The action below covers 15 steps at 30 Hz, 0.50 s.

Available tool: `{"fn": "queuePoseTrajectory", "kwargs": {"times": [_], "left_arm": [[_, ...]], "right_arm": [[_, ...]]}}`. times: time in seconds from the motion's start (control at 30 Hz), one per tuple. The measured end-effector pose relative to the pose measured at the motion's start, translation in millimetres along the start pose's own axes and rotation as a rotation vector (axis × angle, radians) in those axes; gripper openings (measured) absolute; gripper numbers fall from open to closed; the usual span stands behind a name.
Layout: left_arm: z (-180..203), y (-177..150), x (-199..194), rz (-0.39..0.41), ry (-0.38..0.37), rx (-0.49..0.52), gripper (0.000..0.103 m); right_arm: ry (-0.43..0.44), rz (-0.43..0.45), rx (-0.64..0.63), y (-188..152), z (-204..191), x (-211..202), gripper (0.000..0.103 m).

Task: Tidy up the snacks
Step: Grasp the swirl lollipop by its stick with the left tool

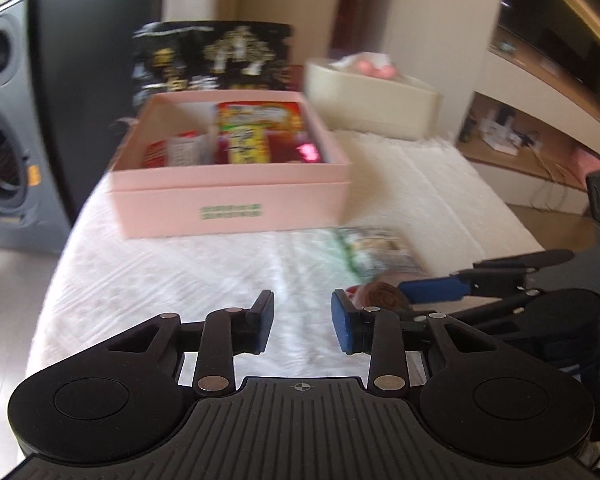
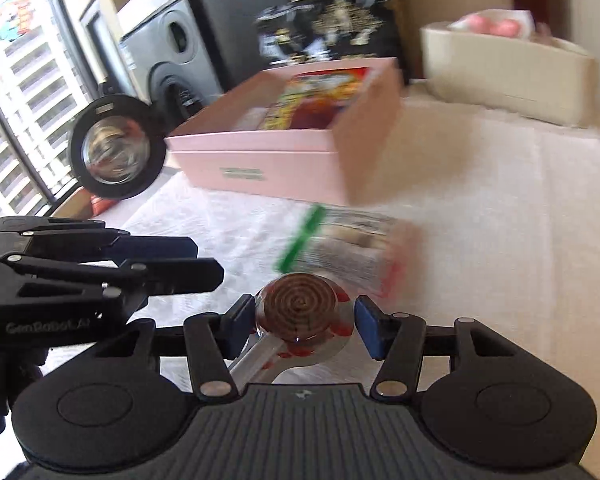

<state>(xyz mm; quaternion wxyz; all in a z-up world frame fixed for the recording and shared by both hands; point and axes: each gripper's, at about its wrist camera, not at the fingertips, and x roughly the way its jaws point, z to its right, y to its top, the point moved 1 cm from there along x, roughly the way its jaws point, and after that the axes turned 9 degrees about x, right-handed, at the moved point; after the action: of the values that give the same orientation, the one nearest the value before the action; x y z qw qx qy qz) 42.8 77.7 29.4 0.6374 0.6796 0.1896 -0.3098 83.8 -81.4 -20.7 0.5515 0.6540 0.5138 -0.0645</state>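
Right gripper [image 2: 305,326] is low over the white tabletop [image 2: 500,240], and there's a lollipop [image 2: 302,306] sitting between its blue pads: brown spiral disc in a clear wrapper with red marks, stick running back toward the camera. The left pad [image 2: 236,326] looks right against the wrapper, the right pad [image 2: 370,330] seems to stand a sliver off it (the blur makes this hard to call), so whether it's truly clamped, I cannot tell.

Left gripper [image 1: 302,322] hangs just beside it, jaws apart, nothing between them but white cloth; from its camera the lollipop [image 1: 384,294] peeks out just past its right pad.

Just beyond the lollipop lies a flat packet [image 2: 348,244] with a green edge, blurred, on the cloth.

Further back stands the pink box [image 1: 228,196], open on top, with a yellow-and-red snack bag [image 1: 256,132] and a red-and-white pack [image 1: 172,150] inside.

Behind the box, a black bag [image 1: 212,60] with gold print stands upright. To its right, a cream bin [image 1: 372,104] holds something pink.
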Motion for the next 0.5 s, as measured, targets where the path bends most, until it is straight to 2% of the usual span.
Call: {"fn": "queuePoseTrajectory", "kwargs": {"times": [0.1, 0.23, 0.33, 0.43, 0.5], "left_arm": [[-17.9, -10.3, -6.1, -0.017, 0.022, -0.061, 0.036], [-19.6, -18.3, -6.5, -0.041, 0.012, -0.080, 0.036], [-7.1, -16.4, -4.5, -0.039, -0.029, -0.079, 0.036], [20.7, -14.0, 3.0, -0.044, -0.087, -0.028, 0.038], [39.9, -13.4, 10.9, -0.057, -0.060, 0.052, 0.039]], "right_arm": [[0.046, -0.003, -0.027, 0.7, -13.0, 3.4, 0.055], [0.042, 0.054, -0.067, 4.3, -12.8, -16.1, 0.058], [-0.028, 0.122, -0.081, 8.2, 1.0, -37.2, 0.066], [-0.122, 0.147, -0.051, 10.9, 22.5, -45.3, 0.067], [-0.169, 0.142, 0.002, 10.2, 40.1, -43.8, 0.067]]}}
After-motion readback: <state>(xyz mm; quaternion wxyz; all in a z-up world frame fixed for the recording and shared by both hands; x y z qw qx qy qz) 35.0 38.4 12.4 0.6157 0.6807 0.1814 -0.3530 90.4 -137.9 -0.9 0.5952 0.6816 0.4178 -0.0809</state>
